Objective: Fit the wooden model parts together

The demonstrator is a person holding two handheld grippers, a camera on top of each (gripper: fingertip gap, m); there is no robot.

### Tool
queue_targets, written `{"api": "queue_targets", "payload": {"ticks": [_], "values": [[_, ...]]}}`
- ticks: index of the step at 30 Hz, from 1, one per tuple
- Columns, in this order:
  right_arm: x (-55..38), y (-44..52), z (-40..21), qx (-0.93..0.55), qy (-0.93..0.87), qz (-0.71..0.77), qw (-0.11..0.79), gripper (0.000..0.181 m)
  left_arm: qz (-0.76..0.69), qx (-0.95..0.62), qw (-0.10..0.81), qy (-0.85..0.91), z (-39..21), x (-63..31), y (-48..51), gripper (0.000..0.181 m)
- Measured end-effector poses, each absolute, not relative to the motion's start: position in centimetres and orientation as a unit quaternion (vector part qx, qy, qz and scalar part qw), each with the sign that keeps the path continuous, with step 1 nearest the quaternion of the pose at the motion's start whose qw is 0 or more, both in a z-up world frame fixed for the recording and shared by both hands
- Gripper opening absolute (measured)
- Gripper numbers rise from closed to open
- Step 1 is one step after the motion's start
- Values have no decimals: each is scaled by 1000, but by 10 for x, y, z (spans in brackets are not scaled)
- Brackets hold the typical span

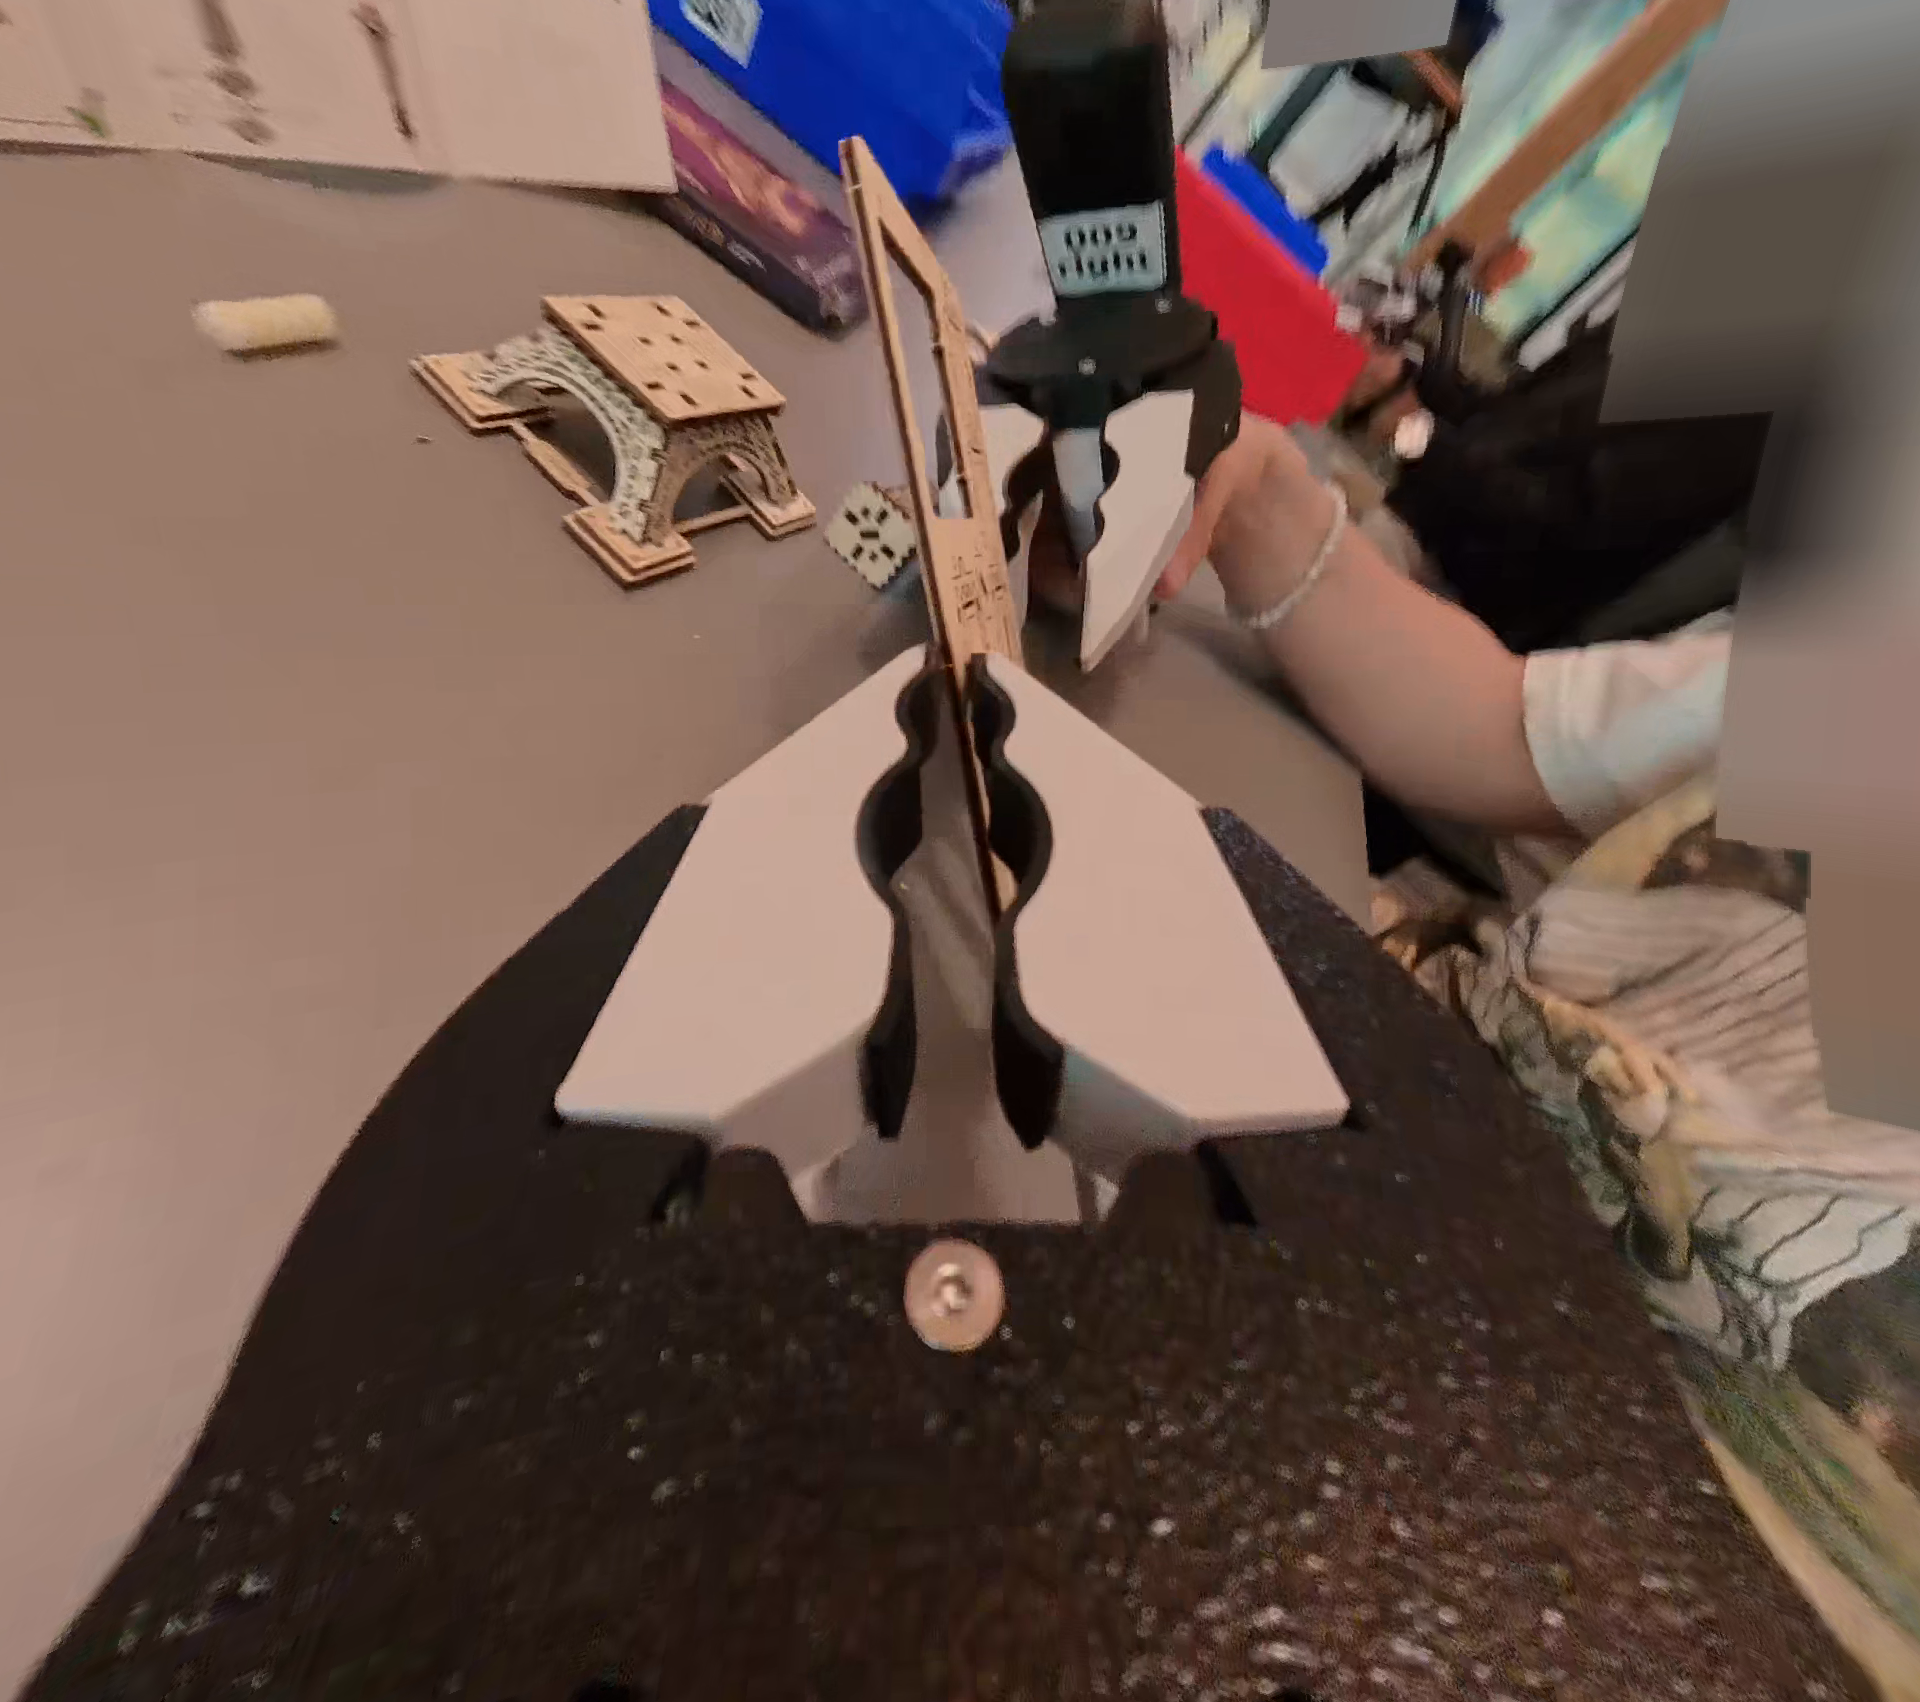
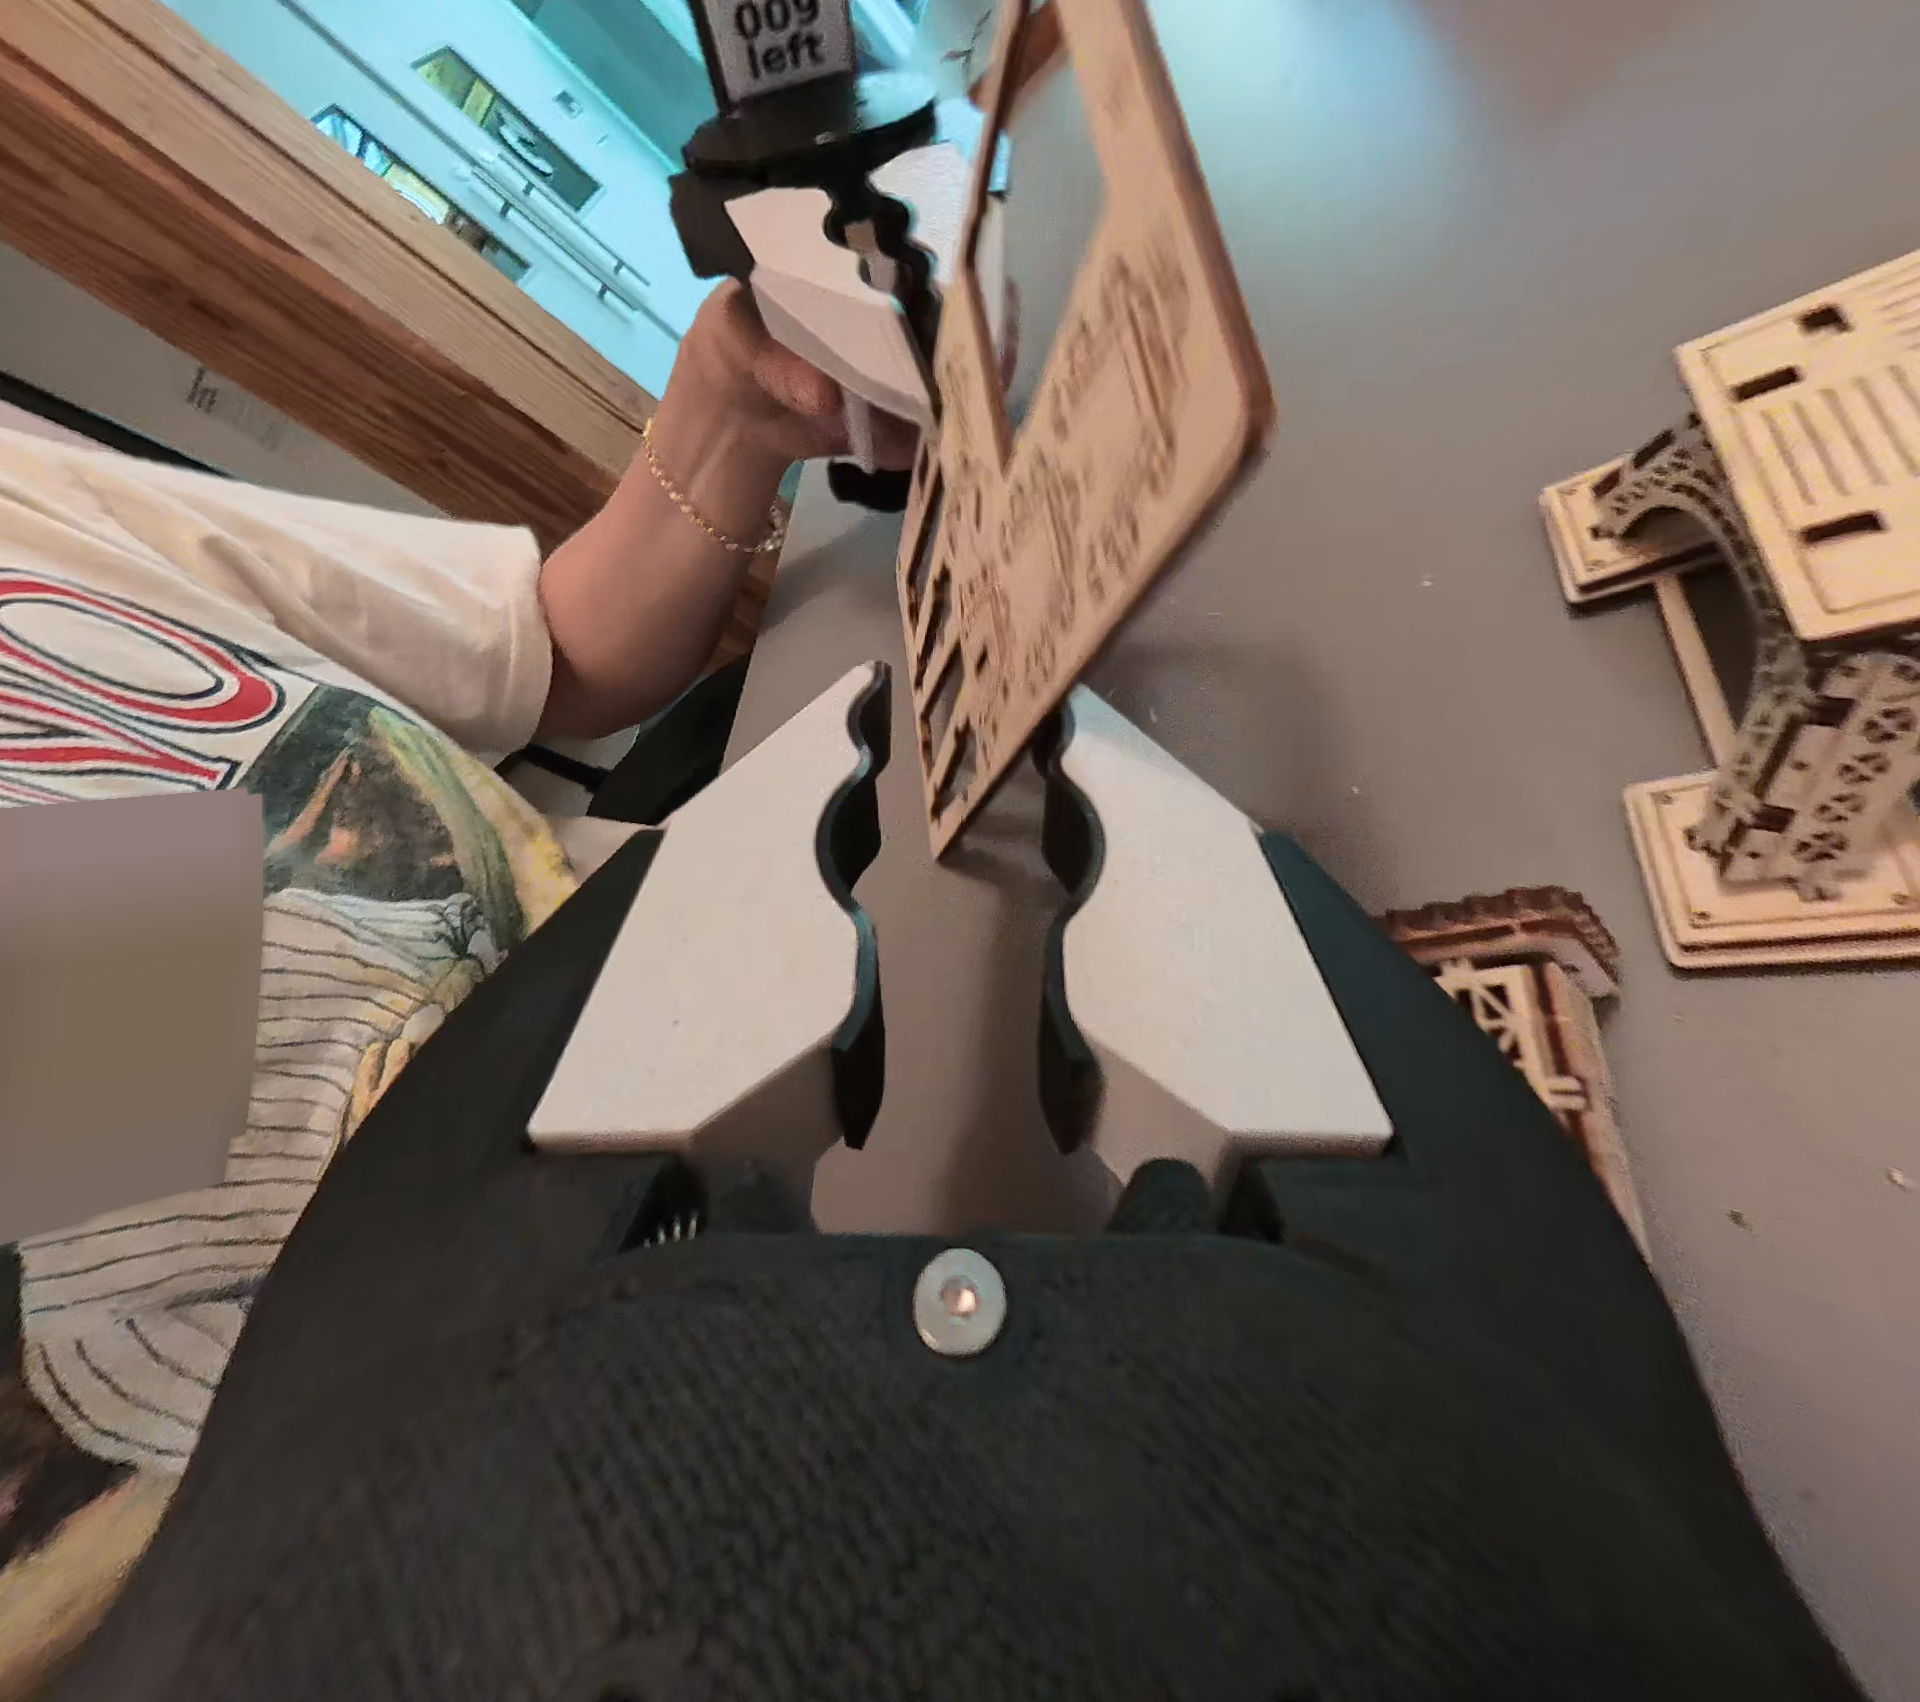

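- The left claw (image 1: 951, 696) is clamped shut on a thin wooden sheet (image 1: 925, 405), holding it edge-on and nearly upright in the middle of the left wrist view; the sheet has a large cut-out window and small parts still uncut near its lower end.
- The right claw (image 2: 961, 717) is open, with a clear gap between its fingers, and holds nothing. In the right wrist view the sheet's lower corner hangs between its fingertips (image 2: 868, 696); whether it touches the right-hand pad I cannot tell.
- The step in hand looks like taking a part out of the sheet. To do it well, the left claw should keep the sheet steady while the right one closes on a single small part near the lower edge, not on the frame, and works it free with a gentle push, since thin wood could snap.
- The half-built tower base (image 1: 634, 426) stands on the grey table (image 1: 260, 665) in the centre-left of the left wrist view, well apart from both claws. A small patterned square piece (image 1: 868, 532) lies just right of it.
- Another small wooden assembly (image 2: 1507, 977) lies on the table at the right of the right wrist view.
- Pose: the left hand (image 2: 748, 395) grips its handle from below, wrist bent, with the forearm reaching in from the left of the right wrist view. The right claw points downward and sits near the sheet.
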State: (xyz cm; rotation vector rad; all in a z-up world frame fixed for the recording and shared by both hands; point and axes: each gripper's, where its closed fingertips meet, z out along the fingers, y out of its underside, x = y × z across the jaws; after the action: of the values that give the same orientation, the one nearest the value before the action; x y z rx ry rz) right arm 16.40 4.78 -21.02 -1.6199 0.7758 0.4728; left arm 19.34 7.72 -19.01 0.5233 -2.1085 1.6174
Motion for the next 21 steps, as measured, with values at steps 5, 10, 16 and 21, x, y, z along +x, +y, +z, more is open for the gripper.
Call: {"api": "queue_targets", "payload": {"ticks": [5, 10, 16, 21], "values": [[166, 54, -217, -708, 346, 201, 582, 15, 622, 210, 217, -723, -189, 192, 89, 2], [164, 58, -205, -703, 317, 189, 608, 0, 622, 198, 200, -731, -189, 189, 95, 4], [152, 67, -211, -726, 298, 204, 586, 1, 587, 147, 139, -784, -197, 187, 90, 17], [165, 62, -207, -708, 320, 175, 605, 16, 599, 164, 177, -763, -185, 188, 82, 5]]}}
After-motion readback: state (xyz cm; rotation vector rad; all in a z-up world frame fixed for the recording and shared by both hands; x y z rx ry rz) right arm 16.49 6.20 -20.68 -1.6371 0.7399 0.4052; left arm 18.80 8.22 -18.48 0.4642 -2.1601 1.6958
